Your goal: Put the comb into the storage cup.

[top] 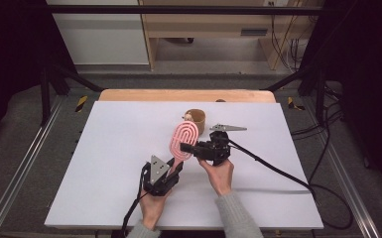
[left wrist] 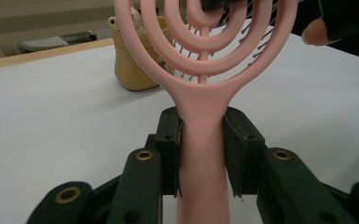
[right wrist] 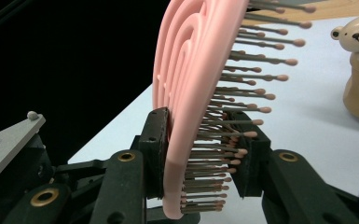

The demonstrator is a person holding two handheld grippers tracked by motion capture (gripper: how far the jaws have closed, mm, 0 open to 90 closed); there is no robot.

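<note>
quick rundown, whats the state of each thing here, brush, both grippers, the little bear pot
pink hairbrush: held off the table by both grippers, bristles facing the right gripper's side
left gripper: shut on the hairbrush handle
right gripper: shut on the edge of the hairbrush head, one pad on its back, one on the bristles
bear pot: upright on the table, untouched

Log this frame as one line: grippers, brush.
left gripper: shut on hairbrush handle | right gripper: shut on hairbrush head | hairbrush: held above table
</note>
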